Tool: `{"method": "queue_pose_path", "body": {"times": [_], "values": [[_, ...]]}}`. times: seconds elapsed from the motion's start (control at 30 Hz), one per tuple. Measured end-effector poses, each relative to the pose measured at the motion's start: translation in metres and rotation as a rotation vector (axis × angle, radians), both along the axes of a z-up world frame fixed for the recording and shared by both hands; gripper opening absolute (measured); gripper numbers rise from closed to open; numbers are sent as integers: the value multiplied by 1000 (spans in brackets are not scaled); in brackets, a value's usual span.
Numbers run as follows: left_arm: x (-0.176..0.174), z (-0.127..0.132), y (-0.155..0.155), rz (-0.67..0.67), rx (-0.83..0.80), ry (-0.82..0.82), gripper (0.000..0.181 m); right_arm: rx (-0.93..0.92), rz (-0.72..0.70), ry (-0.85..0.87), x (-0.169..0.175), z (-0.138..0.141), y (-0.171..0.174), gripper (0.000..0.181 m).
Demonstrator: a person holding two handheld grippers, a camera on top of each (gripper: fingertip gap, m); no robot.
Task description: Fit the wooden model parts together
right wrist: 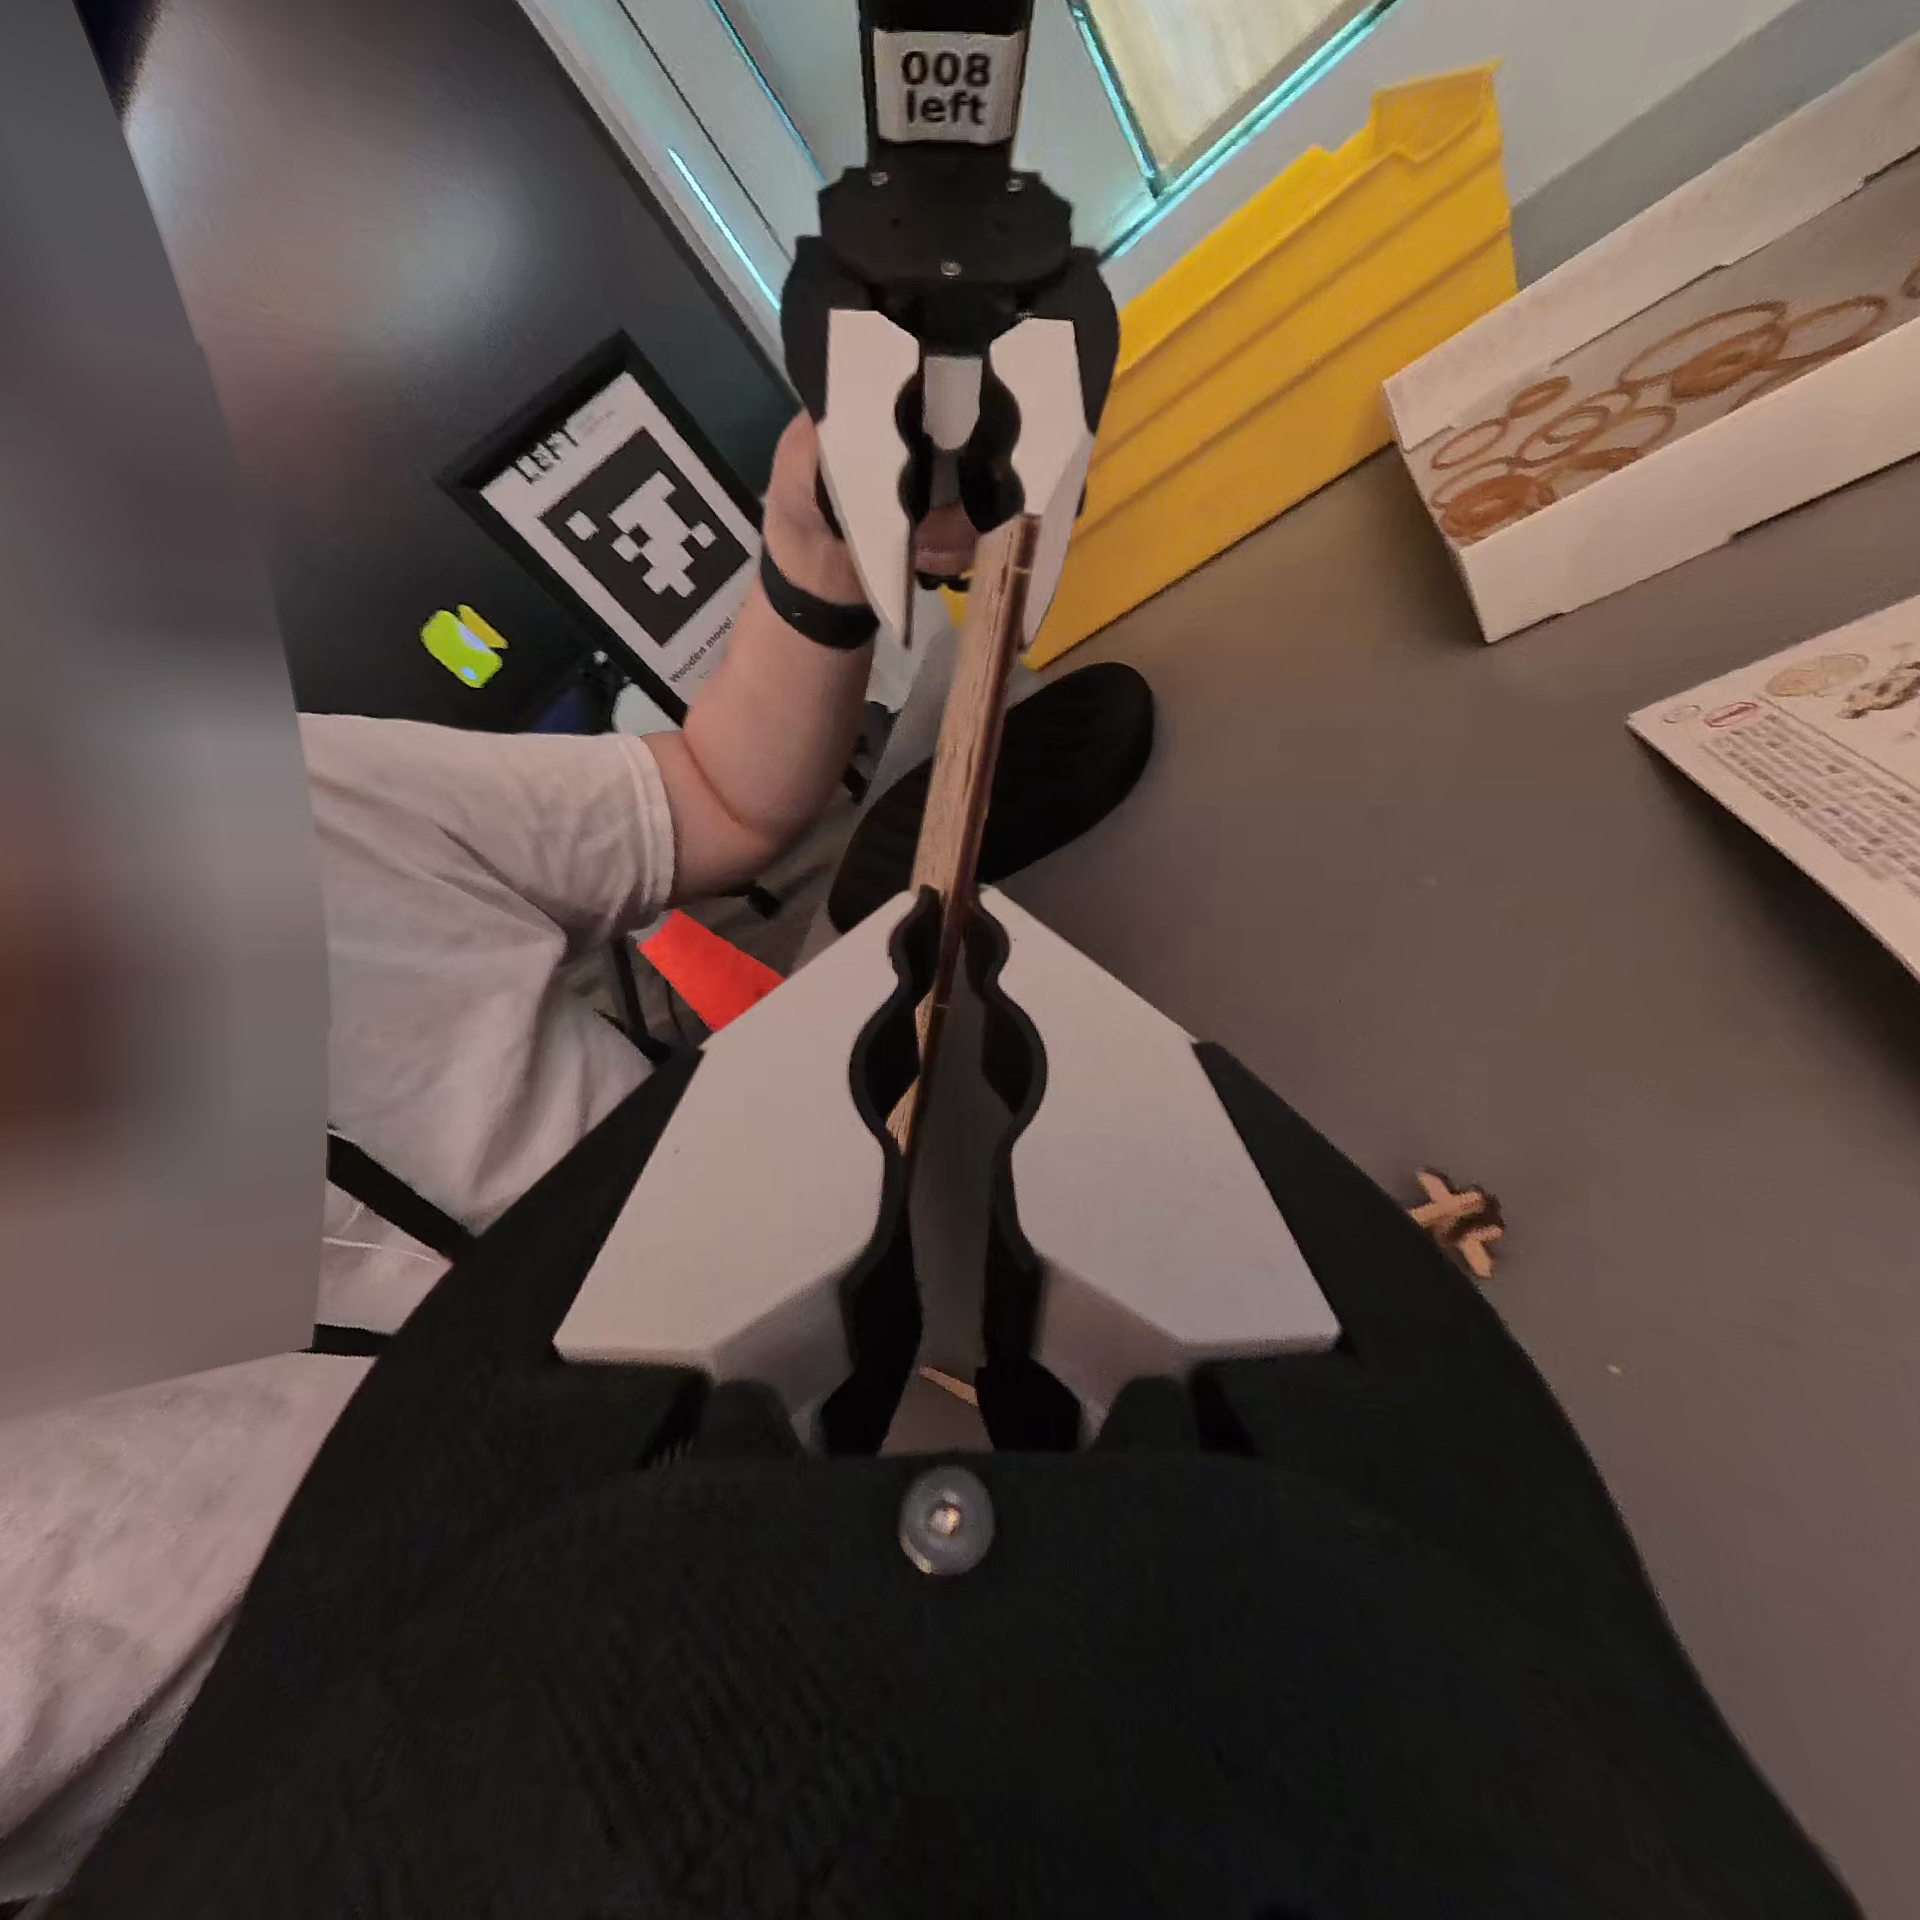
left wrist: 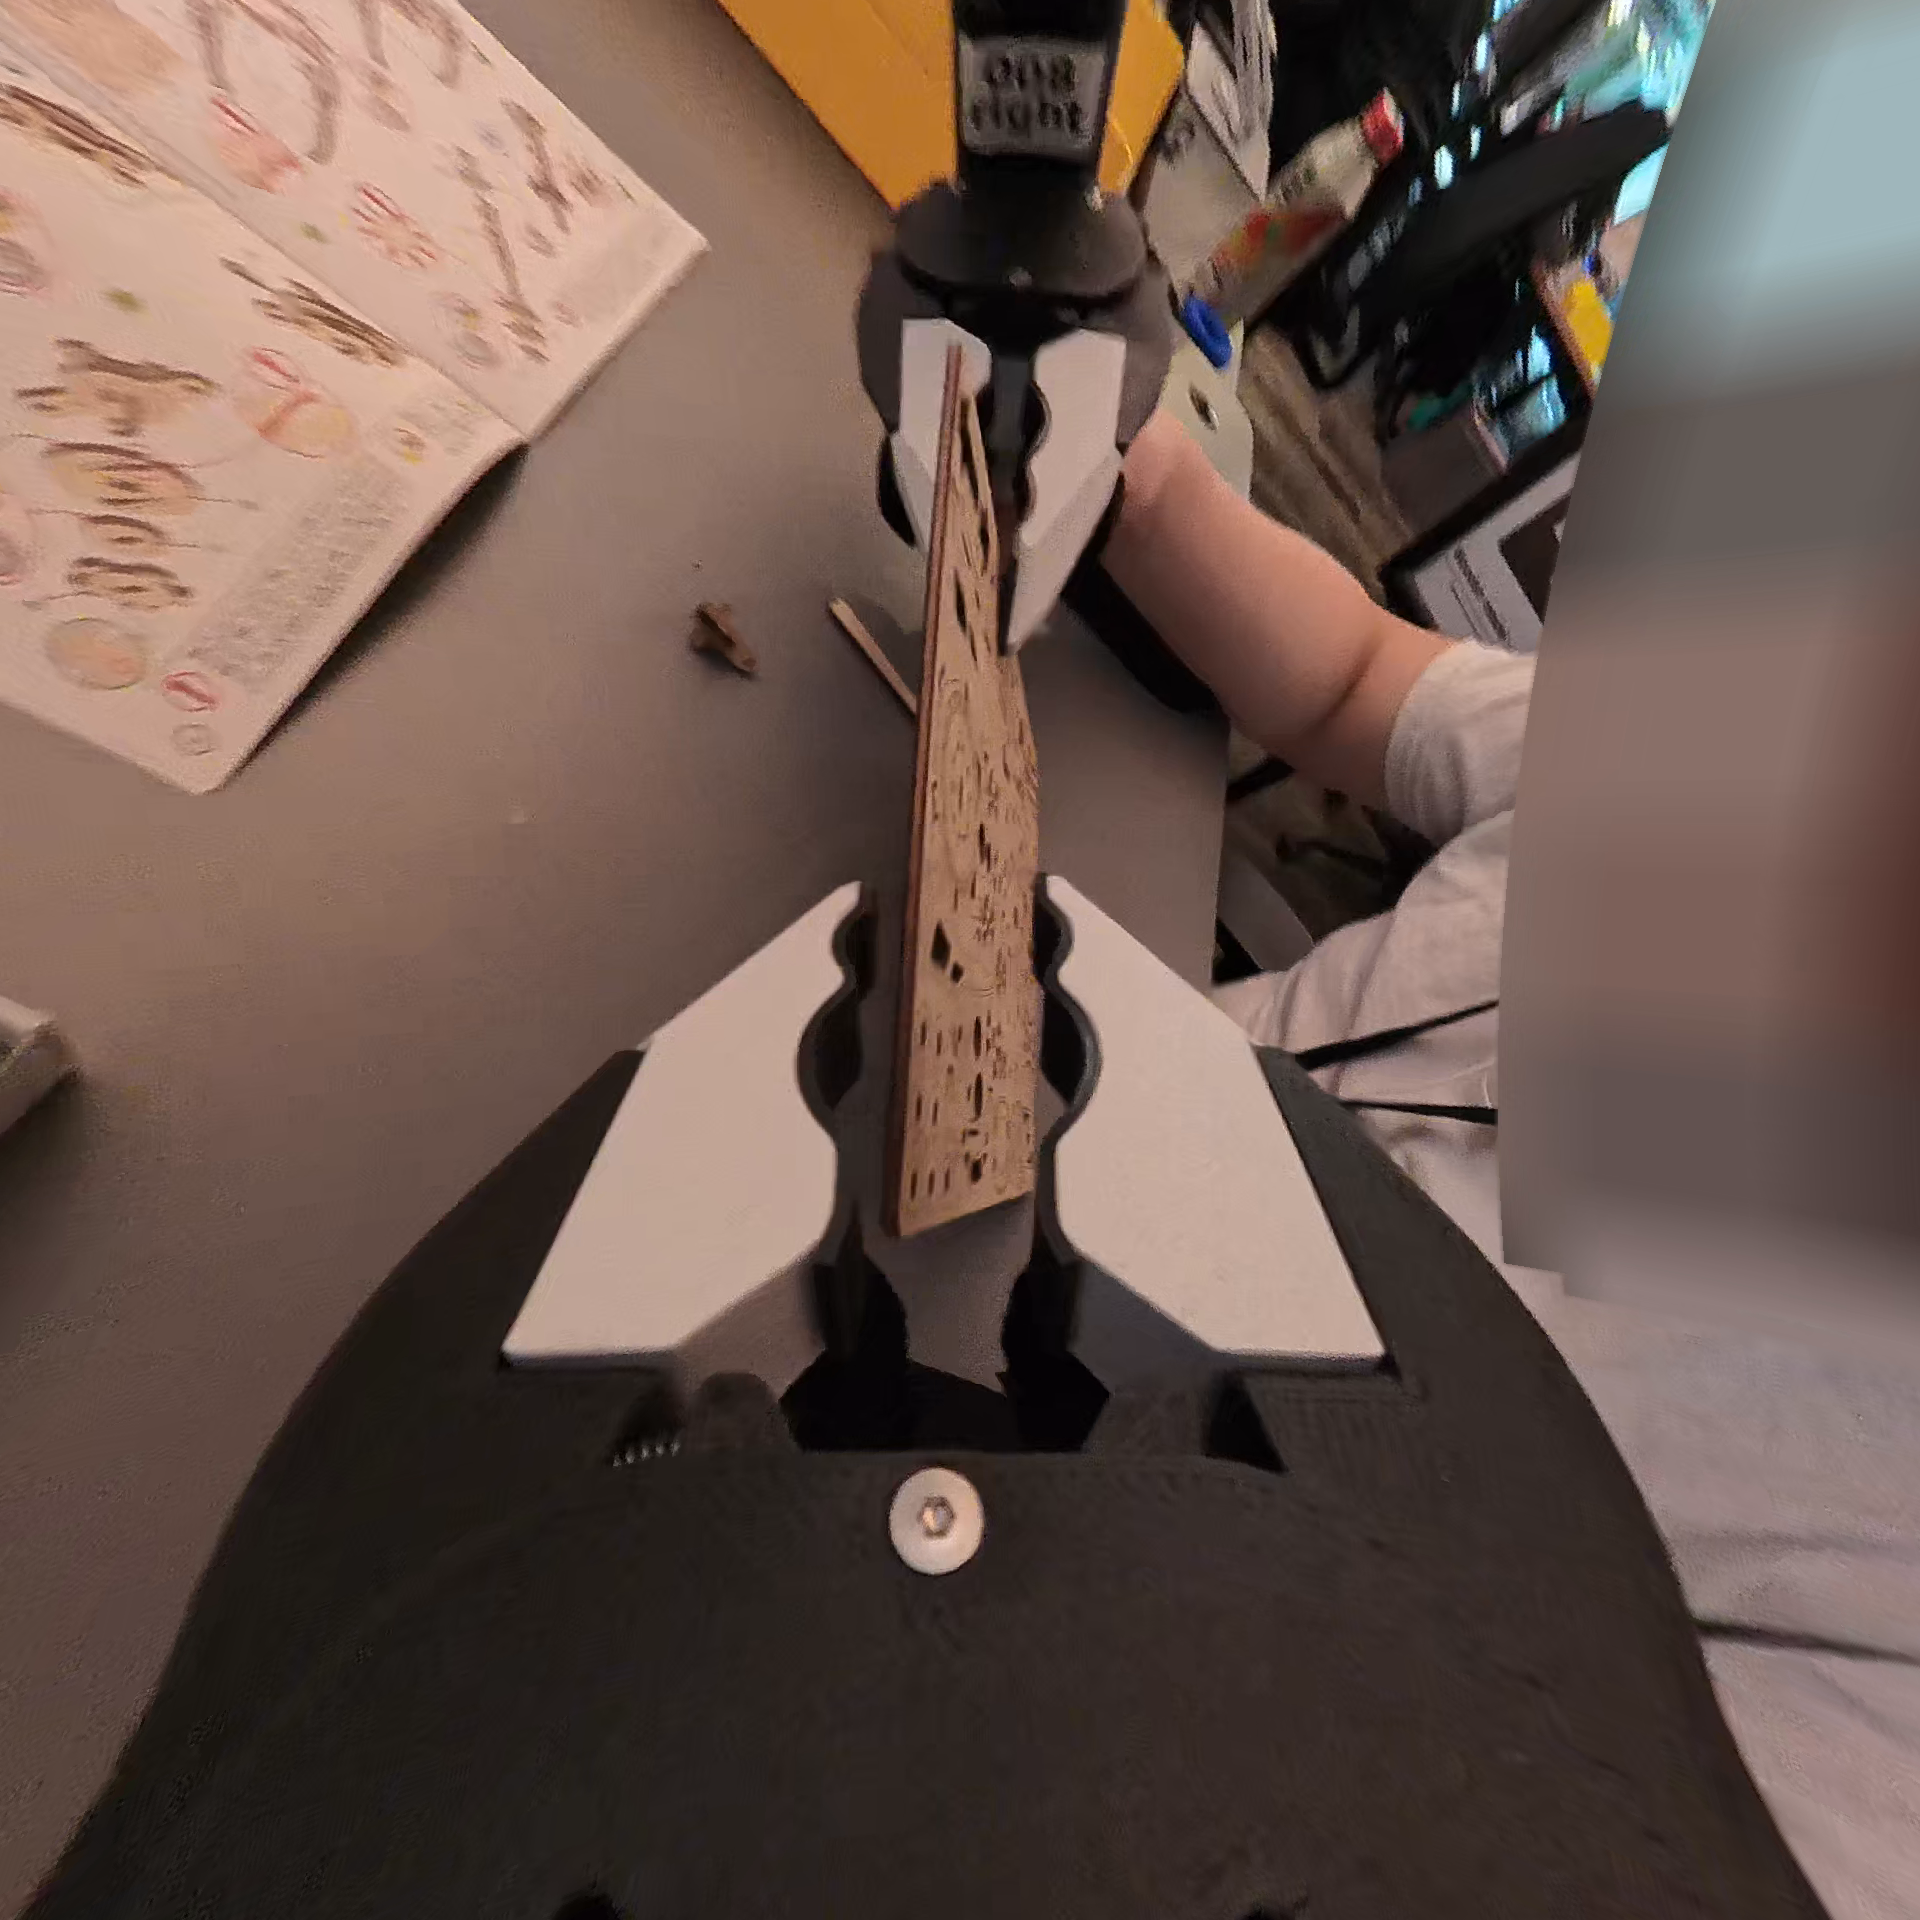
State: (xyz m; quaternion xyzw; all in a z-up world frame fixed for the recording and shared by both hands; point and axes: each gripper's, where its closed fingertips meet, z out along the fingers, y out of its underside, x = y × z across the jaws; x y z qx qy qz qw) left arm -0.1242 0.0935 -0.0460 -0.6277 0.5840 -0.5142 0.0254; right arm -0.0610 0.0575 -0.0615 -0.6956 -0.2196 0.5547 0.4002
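A thin laser-cut wooden sheet (left wrist: 977, 831) with many small cut-outs spans the air between my two grippers, which face each other above the grey table (left wrist: 416, 987). My left gripper (left wrist: 956, 894) is open; the sheet's near end sits loose between its fingers. My right gripper (left wrist: 971, 587) is shut on the sheet's far end. In the right wrist view the sheet (right wrist: 961, 748) shows edge-on, pinched at the tips of my right gripper (right wrist: 948, 904). Its other end rests against one finger of the open left gripper (right wrist: 966, 634).
A printed instruction sheet (left wrist: 260, 364) lies on the table, also in the right wrist view (right wrist: 1818, 748). A small assembled wooden piece (left wrist: 722, 639) (right wrist: 1460, 1231) and a thin wooden stick (left wrist: 873, 665) lie nearby. A yellow bin (right wrist: 1299, 364) and a white box (right wrist: 1507, 603) of wooden rings stand behind. The person's arm (left wrist: 1278, 644) is on the right. My hands' fingertips stand some 9 centimeters from each other. My right gripper's tips are some 10 centimeters from the small assembled wooden piece (left wrist: 722, 639). It turns up in the right wrist view (right wrist: 1429, 1185) as well.
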Motion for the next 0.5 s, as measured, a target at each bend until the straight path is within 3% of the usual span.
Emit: {"method": "queue_pose_path", "body": {"times": [0.13,0.27,0.37,0.5], "values": [[-15,1,21,142,-45,-128,40,39,-13,-41,3,-5,3,5],[-29,-14,19,195,-76,-133,47,106,-3,-55,1,-3,3,5],[-29,-26,10,189,-96,-129,54,158,-5,-72,1,-1,2,6],[-22,-33,-8,135,-156,-148,46,198,-23,-87,3,-2,4,7]]}}
